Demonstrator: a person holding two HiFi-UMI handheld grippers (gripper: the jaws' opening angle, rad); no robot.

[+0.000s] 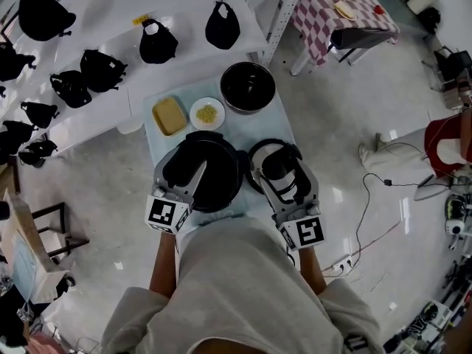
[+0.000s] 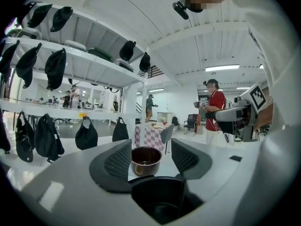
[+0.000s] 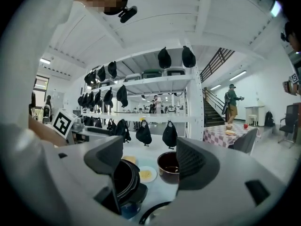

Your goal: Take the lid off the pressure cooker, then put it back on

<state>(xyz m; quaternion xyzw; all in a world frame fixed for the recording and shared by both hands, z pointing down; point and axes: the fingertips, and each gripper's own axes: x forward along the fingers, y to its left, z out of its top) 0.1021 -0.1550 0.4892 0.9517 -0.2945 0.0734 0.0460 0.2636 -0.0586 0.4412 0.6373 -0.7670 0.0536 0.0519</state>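
The black pressure cooker stands open on the light blue table, its dark inside showing. My left gripper reaches over its near left side. In the left gripper view a black part of the cooker fills the gap low between the jaws of that gripper. The lid lies on the table just right of the cooker, mostly hidden under my right gripper. In the right gripper view the right gripper stands open and empty, above the lid's rim and right of the cooker.
A dark round bowl sits at the table's far end, with a white plate of yellow food and a yellow block to its left. White shelves hung with black bags stand behind. A cable lies on the floor at right.
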